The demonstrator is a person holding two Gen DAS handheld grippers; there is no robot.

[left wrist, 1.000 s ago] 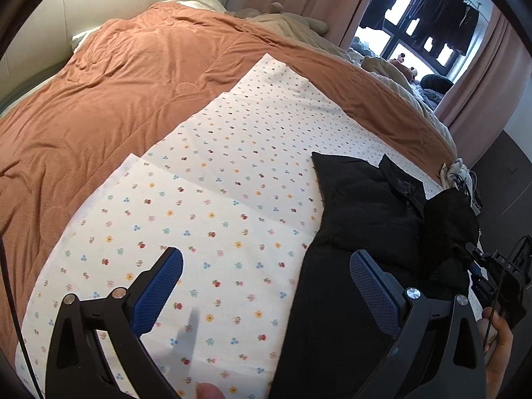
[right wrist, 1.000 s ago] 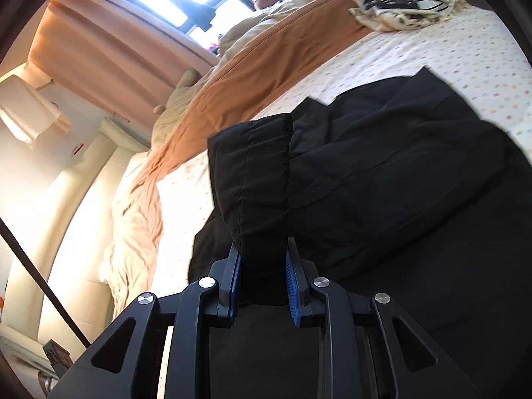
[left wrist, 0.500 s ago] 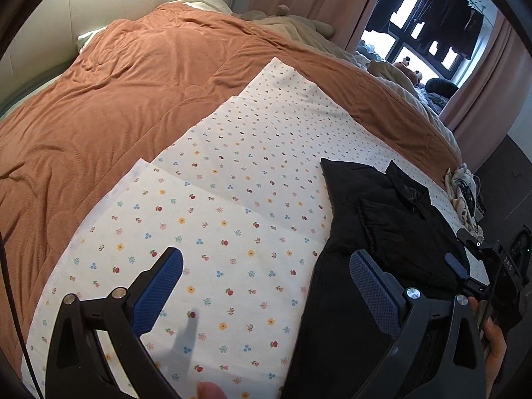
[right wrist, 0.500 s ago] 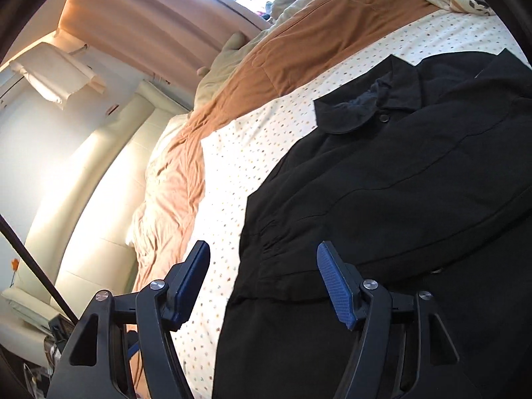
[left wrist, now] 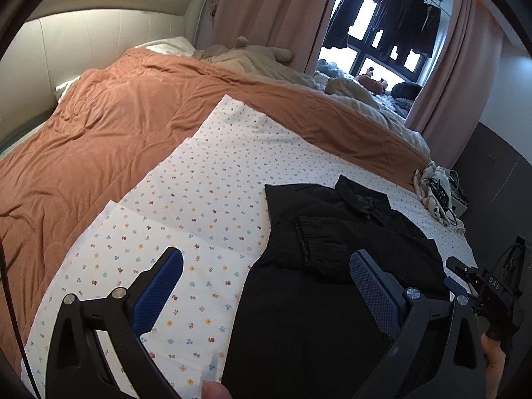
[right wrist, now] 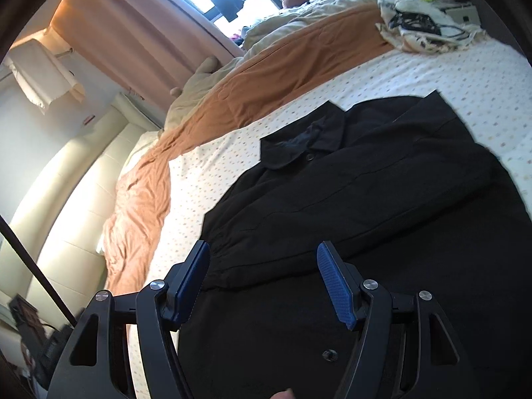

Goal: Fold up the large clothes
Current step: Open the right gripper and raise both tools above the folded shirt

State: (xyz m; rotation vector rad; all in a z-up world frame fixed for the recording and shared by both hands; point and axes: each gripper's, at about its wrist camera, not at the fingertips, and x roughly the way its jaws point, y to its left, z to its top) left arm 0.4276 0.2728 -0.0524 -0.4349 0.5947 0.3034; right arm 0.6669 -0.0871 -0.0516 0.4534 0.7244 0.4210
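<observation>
Left wrist view: one black shirt is laid flat on one dotted sheet, collar toward the far bed edge, long axis running from the camera to that edge; its near hem is cut off. One sleeve is seen folded across the chest. The left gripper is held above sheet and shirt, jaws wide apart, nothing between. The right gripper is partly hidden at the frame edge.

Right wrist view: the right gripper is shown with jaws just opened and empty, over the folded sleeve. One orange duvet is seen beyond; a tangle, possibly cables, is hard to make out.
</observation>
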